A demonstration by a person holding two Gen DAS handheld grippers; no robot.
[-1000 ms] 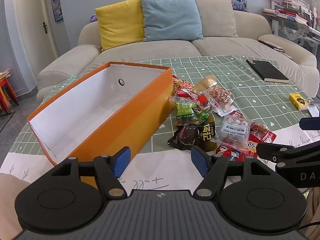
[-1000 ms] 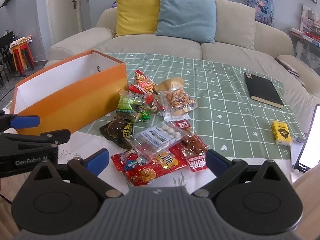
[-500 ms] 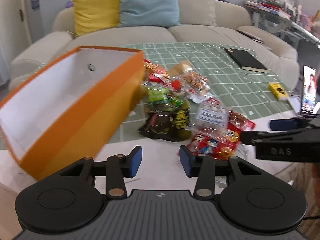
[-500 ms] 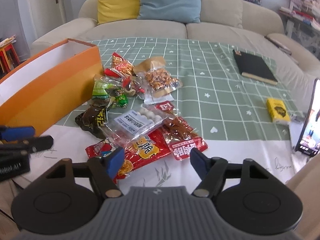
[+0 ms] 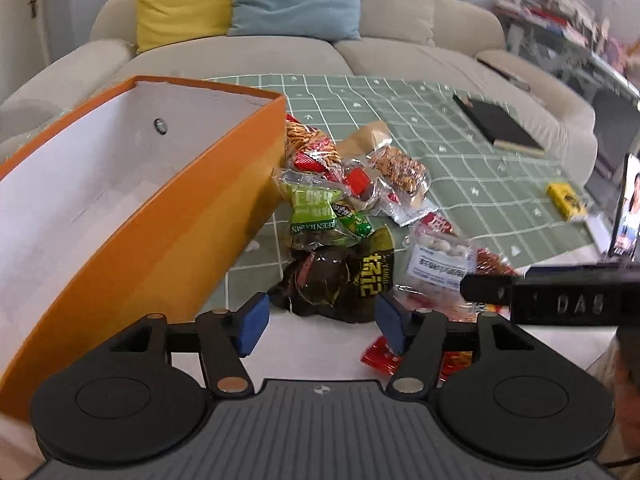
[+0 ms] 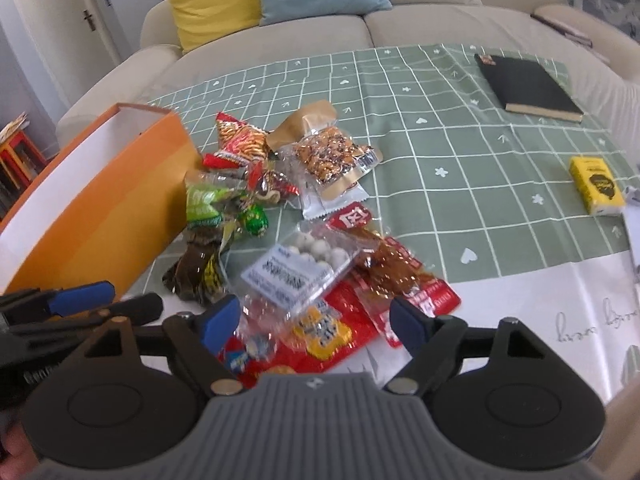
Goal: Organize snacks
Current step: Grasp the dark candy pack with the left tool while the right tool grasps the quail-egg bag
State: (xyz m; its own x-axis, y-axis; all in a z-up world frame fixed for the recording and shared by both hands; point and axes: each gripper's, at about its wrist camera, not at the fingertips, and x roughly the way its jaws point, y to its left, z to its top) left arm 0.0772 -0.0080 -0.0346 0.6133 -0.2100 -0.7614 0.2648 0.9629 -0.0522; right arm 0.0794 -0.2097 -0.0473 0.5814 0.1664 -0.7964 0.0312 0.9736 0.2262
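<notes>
1. Bench [image 6: 460, 152]: carries a green grid cloth, with a white strip along its near edge.
2. Box [image 5: 132, 216]: orange outside, white inside, open top. It stands on the bench's left part. Its long axis runs from near-left to far-right in the left wrist view. The far end wall sits just beside the snack pile.
3. Snack pile [image 6: 304, 240]: lies on the bench to the right of the box, ahead of both tools.
4. Red packet [image 6: 332, 332]: lies flat at the near edge of the pile, partly under the clear pack. It sits between and just ahead of the right tool's fingers.
5. Clear pack [image 6: 296, 272]: holds white balls, label up. Its long axis runs from near-left to far-right.
6. Dark packet [image 5: 340, 280]: lies just ahead of the left tool, between the lines of its two fingers. The green packet [image 5: 316, 212] lies just beyond it.
7. Left tool [image 5: 318, 318]: fingers spread apart, holding nothing.
8. Right tool [image 6: 316, 318]: fingers spread apart, holding nothing.
</notes>
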